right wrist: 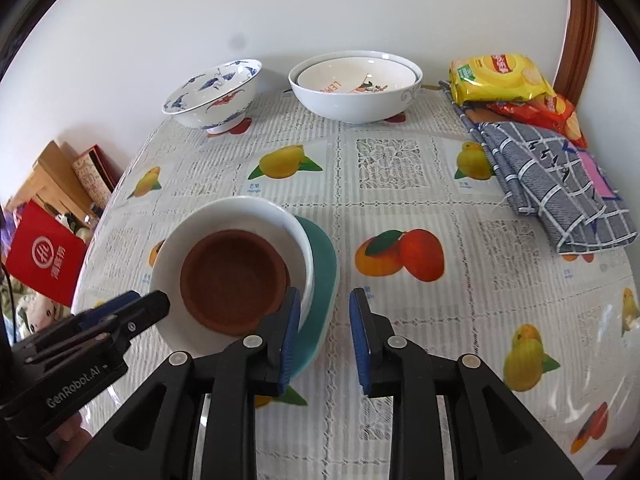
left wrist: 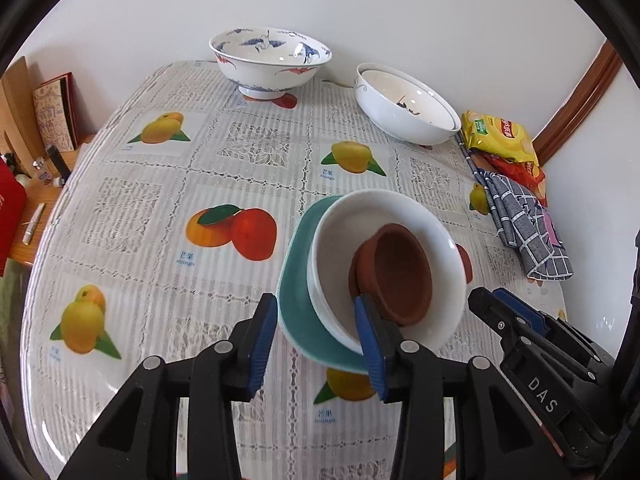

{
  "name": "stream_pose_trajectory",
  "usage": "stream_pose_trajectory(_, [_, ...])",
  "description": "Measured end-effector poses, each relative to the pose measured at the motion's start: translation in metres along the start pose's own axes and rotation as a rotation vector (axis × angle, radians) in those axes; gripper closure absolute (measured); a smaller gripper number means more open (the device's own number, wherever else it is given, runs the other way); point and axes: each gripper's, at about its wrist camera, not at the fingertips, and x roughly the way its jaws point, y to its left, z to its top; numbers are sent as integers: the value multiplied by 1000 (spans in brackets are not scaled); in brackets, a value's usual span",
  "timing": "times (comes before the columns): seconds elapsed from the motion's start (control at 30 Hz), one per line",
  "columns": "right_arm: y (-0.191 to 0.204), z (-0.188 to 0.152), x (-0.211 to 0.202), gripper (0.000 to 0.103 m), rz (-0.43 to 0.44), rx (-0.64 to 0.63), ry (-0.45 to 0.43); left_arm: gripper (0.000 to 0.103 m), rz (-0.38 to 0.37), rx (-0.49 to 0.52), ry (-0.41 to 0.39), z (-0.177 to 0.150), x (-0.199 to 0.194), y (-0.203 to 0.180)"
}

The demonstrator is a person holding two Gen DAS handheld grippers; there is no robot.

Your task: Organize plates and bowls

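A stack sits on the fruit-print tablecloth: a teal plate (left wrist: pixel 296 320) (right wrist: pixel 325 272), a white dish (left wrist: pixel 400 208) (right wrist: pixel 240 216) on it, and a brown clay saucer (left wrist: pixel 400 264) (right wrist: pixel 232 280) inside. My left gripper (left wrist: pixel 316 344) (right wrist: pixel 136 308) is open, its jaws either side of the stack's near rim without pressing it. My right gripper (right wrist: pixel 325 336) (left wrist: pixel 504 312) is open at the stack's other side, with the teal rim by its left pad. At the back stand a blue-patterned bowl (left wrist: pixel 272 64) (right wrist: pixel 212 96) and two nested white bowls (left wrist: pixel 404 112) (right wrist: pixel 356 96).
Yellow and red snack packets (left wrist: pixel 500 136) (right wrist: pixel 496 80) and a folded grey checked cloth (left wrist: pixel 528 232) (right wrist: pixel 560 192) lie along the table's right edge by the wall. A red bag (right wrist: pixel 44 256), boxes and small items fill the side table beyond the left edge.
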Motion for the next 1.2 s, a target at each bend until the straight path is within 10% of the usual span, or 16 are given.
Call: stream_pose_trajectory(1.2, [-98, -136, -206, 11, -211, 47, -304, 19, 135, 165, -339, -144, -156, -113])
